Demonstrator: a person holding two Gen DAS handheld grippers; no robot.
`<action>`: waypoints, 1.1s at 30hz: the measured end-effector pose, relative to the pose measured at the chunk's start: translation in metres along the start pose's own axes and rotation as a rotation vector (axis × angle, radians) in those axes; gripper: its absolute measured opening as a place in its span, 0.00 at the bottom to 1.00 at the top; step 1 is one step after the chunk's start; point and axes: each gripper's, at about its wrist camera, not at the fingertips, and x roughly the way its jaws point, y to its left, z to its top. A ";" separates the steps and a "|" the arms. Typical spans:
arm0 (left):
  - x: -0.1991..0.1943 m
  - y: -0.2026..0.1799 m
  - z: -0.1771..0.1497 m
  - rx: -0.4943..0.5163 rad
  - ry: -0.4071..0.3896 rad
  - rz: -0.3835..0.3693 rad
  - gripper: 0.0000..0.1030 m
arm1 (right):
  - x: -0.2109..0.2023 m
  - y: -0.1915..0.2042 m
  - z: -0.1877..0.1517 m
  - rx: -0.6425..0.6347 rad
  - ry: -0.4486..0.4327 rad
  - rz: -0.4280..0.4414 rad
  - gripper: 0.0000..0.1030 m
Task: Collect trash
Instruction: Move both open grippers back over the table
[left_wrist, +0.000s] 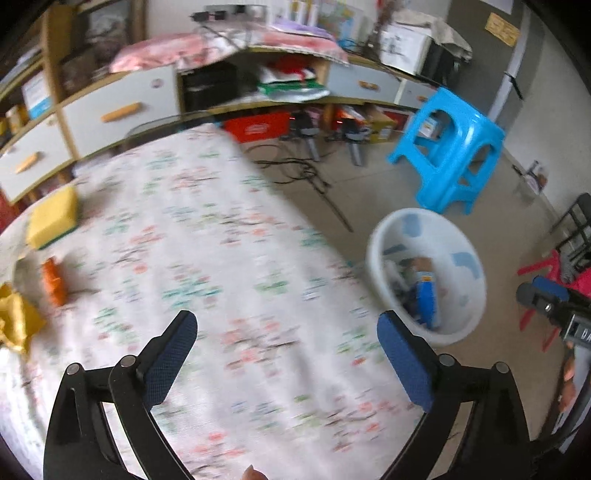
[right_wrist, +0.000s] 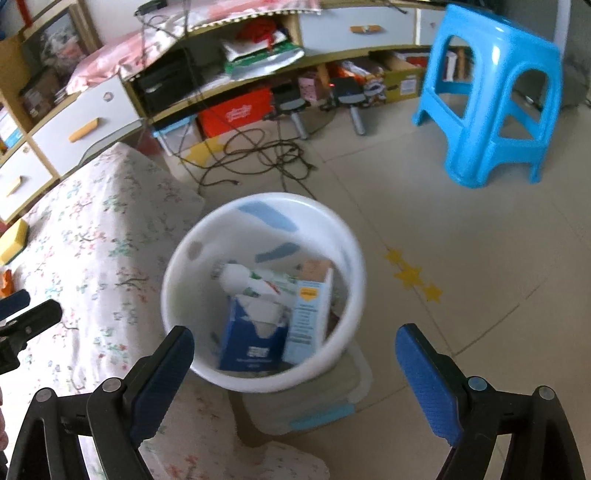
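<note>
From your left wrist camera, your left gripper (left_wrist: 286, 334) stands wide apart with nothing between its blue pads, hanging over the flowered tablecloth (left_wrist: 229, 236); the picture is smeared, so any aim you take from it is loose. The trash not yet collected lies at the far left of the table: an orange wrapper (left_wrist: 53, 280), a crumpled yellow piece (left_wrist: 14, 321) at the very edge of view, and a yellow sponge (left_wrist: 53, 218) beyond them, which may not be trash at all, so grabbing it by habit would be a mistake. The yellow piece sits close to the table's edge as far as this view shows, and a careless nudge from an open finger could push it off onto the floor. The white bin (left_wrist: 424, 275) stands off the table to the right, well apart from those scraps, so a light wrapper held loosely could slip out on the way across. From your right wrist camera, your right gripper (right_wrist: 295, 343) is also spread open and empty, poised above the bin (right_wrist: 266, 384), which already holds a blue box (right_wrist: 251, 339), a pale carton (right_wrist: 310, 317) and a white bottle (right_wrist: 251, 277). The boxes stand tall inside, so a further item dropped on them could bounce out, and the bin rests on a low stand (right_wrist: 317, 413) where a knock might tip it.
</note>
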 end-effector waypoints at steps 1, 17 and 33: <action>-0.004 0.009 -0.003 -0.011 -0.006 0.014 1.00 | 0.001 0.006 0.001 -0.009 0.000 0.004 0.90; -0.050 0.152 -0.041 -0.147 -0.037 0.259 1.00 | 0.033 0.118 0.010 -0.180 0.028 0.057 0.90; -0.081 0.276 -0.064 -0.315 -0.051 0.342 1.00 | 0.076 0.241 0.015 -0.268 0.078 0.186 0.90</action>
